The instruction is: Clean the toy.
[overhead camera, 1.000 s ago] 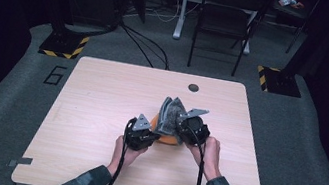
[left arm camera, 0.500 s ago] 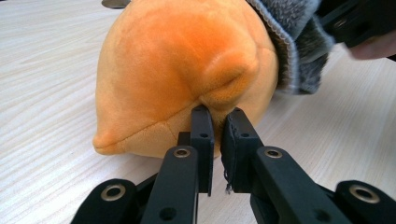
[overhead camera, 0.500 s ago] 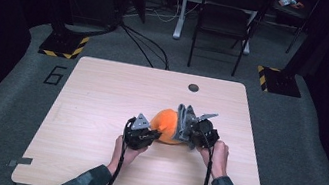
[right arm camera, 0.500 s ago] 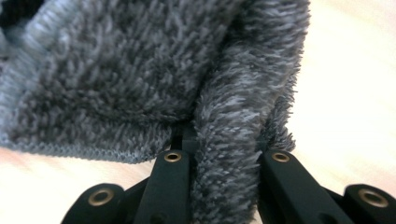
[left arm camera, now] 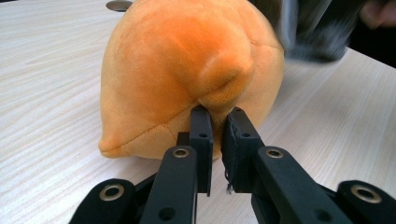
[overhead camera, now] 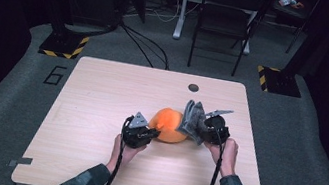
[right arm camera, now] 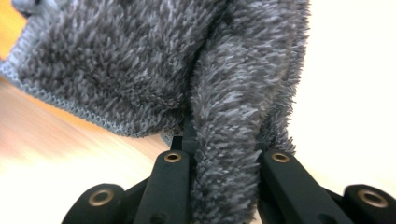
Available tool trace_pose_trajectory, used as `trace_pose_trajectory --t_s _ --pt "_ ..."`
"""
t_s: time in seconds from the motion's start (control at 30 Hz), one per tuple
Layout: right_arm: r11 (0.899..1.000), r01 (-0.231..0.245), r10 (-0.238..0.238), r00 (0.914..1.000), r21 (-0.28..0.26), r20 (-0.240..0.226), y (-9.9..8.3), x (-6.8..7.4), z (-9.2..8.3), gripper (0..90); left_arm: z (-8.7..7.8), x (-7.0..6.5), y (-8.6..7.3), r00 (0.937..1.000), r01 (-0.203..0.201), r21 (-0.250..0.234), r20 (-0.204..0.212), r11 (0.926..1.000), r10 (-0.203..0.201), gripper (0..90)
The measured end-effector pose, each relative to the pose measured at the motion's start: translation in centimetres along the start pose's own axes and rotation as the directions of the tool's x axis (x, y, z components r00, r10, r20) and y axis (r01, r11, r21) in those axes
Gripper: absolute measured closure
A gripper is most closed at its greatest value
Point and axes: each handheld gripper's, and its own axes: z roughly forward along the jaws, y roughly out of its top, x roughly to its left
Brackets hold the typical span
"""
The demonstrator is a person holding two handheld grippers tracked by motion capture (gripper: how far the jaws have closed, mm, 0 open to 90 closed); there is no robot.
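An orange plush toy (overhead camera: pixel 167 123) lies on the wooden table (overhead camera: pixel 101 92) between my two grippers. My left gripper (overhead camera: pixel 152 132) is shut on a fold of the plush toy's (left arm camera: pixel 187 70) near side, and in the left gripper view (left arm camera: pixel 217 119) its jaws pinch the orange fabric. My right gripper (overhead camera: pixel 201 127) is shut on a grey fuzzy cloth (overhead camera: pixel 191 119), held up just right of the toy and touching its right side. In the right gripper view the grey cloth (right arm camera: pixel 140 60) bunches between the jaws of that gripper (right arm camera: pixel 224 144) and hides their tips.
A round cable hole (overhead camera: pixel 193 87) sits near the table's far edge. Beyond the table stand a black folding chair (overhead camera: pixel 226 11) and two bases with yellow-black stripes (overhead camera: pixel 64 45). Bare table lies to the left and in front of the hands.
My right gripper has moved to the right with the grey cloth, drawing it off the orange plush toy, which now shows uncovered. The left gripper has stayed put.
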Motion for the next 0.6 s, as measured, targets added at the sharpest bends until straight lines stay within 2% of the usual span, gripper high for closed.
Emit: trace_pose_trajectory --t_s 0.1,0.17,0.23,0.3,0.33,0.4,0.43,0.53,0.6 --pt "0.997 0.019 -0.022 0.9988 -0.070 -0.043 1.0 1.5 -1.2 78.0 0.1 0.0 0.0 1.0000 -0.004 -0.005 0.005 1.0000 0.004 81.5" --pt "0.998 0.061 -0.063 0.9961 -0.031 -0.062 1.2 2.5 -0.5 78.1 0.0 0.0 0.0 0.9999 -0.012 -0.008 0.006 0.9999 0.012 78.6" --pt "0.996 0.093 -0.093 0.9949 0.011 -0.039 0.9 3.2 0.9 78.1 -0.2 0.0 0.0 0.9998 -0.007 -0.029 0.019 0.9996 0.008 69.4" --pt "0.996 0.087 -0.087 0.9958 0.017 -0.028 0.6 3.3 1.8 78.2 -0.3 -0.2 -0.1 0.9994 -0.033 -0.037 -0.012 0.9988 0.032 58.1" --pt "0.997 0.079 -0.078 0.9963 0.015 -0.037 0.6 3.1 1.8 78.1 -0.3 -0.4 -0.1 0.9980 -0.058 -0.037 -0.028 0.9976 0.057 53.3" --pt "0.997 0.082 -0.082 0.9963 0.014 -0.026 0.5 3.0 1.7 78.1 -0.3 -0.8 -0.1 0.9930 -0.097 -0.028 -0.071 0.9949 0.095 46.2" --pt "0.997 0.081 -0.081 0.9963 0.016 -0.028 0.5 3.0 1.8 78.1 -0.2 -0.8 -0.2 0.9926 -0.095 -0.031 -0.079 0.9950 0.092 44.0" --pt "0.997 0.079 -0.079 0.9964 0.015 -0.032 0.5 3.0 1.8 78.1 0.5 -0.8 -0.3 0.9901 -0.104 -0.006 -0.095 0.9945 0.103 41.9" --pt "0.997 0.081 -0.080 0.9963 0.017 -0.030 0.5 3.1 1.8 78.1 1.0 -0.8 -0.7 0.9872 -0.113 -0.001 -0.113 0.9936 0.112 48.7"
